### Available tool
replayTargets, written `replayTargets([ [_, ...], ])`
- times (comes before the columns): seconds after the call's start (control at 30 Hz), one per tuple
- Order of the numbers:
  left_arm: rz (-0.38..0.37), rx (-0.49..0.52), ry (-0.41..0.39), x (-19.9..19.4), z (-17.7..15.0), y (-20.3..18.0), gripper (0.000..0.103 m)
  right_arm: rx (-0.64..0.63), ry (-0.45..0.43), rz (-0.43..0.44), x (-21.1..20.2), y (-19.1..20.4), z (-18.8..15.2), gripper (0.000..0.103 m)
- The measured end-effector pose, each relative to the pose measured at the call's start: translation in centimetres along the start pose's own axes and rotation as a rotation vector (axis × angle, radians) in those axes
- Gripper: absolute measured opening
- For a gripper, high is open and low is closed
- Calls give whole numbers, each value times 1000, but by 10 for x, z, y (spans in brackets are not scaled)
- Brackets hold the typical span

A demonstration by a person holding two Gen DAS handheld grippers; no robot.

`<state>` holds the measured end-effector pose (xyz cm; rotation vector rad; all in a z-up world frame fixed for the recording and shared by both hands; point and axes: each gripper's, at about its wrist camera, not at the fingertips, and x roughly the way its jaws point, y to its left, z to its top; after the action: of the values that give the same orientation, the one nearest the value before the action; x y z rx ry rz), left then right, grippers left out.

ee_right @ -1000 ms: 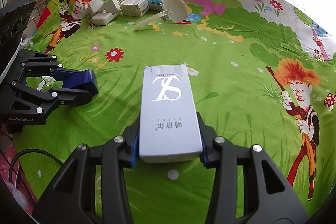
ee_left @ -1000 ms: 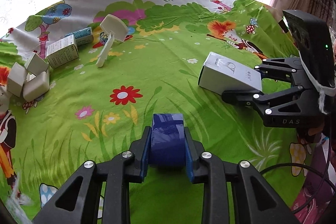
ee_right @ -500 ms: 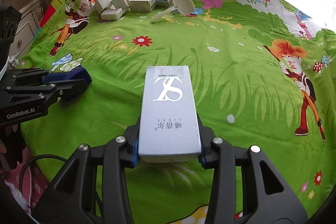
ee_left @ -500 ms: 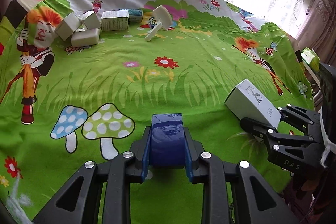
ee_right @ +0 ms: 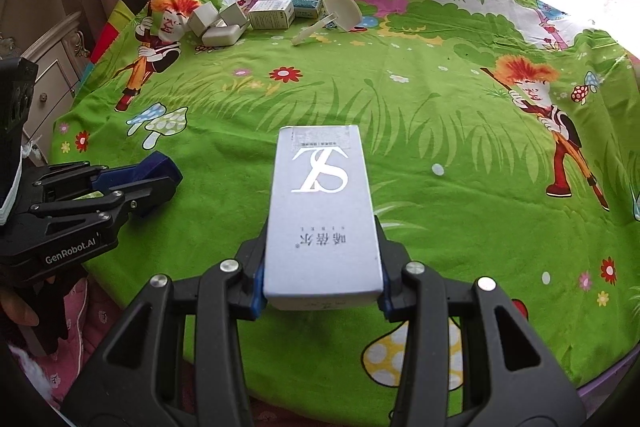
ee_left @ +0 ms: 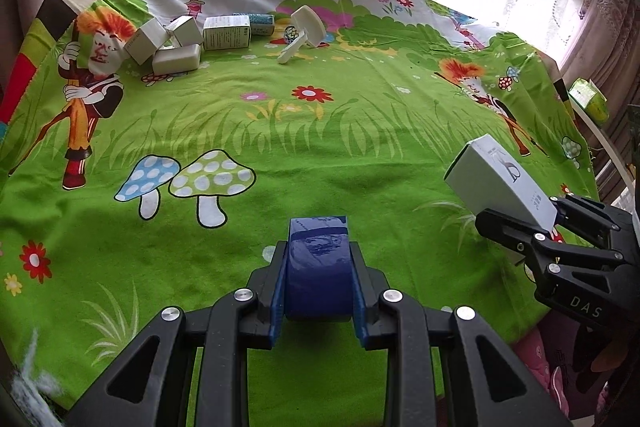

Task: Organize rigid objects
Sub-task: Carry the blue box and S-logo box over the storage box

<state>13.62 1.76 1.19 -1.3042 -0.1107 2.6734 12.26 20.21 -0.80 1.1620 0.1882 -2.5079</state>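
My left gripper (ee_left: 318,291) is shut on a dark blue box (ee_left: 318,263), held above the near edge of the table. It also shows in the right wrist view (ee_right: 152,183) at the left. My right gripper (ee_right: 322,291) is shut on a long white box marked "SL" (ee_right: 322,211), held above the near part of the table; the white box also shows in the left wrist view (ee_left: 500,183) at the right. At the far left of the table lie several white boxes (ee_left: 168,43), a green-white carton (ee_left: 226,33) and a white paddle-shaped piece (ee_left: 304,31).
A round table with a green cartoon cloth (ee_left: 320,131) fills both views. Curtains and a bright window stand behind it. A white cabinet (ee_right: 52,67) stands left of the table. A green box (ee_left: 590,99) sits off the table at the right.
Both grippers have pulled back toward the near edge of the table, each still holding its box. The far group of boxes now looks smaller and farther away.
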Motion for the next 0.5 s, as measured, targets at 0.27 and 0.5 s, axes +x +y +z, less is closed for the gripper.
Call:
replayTargets([
  [0.27,-20,35,6,-12,-11,-19,28,-5,-49,-11,-34,3,-9,45],
  [0.5,-50,122,4,-24,-17,-58,28,24,-76,-40,-69,-14,-30,45],
])
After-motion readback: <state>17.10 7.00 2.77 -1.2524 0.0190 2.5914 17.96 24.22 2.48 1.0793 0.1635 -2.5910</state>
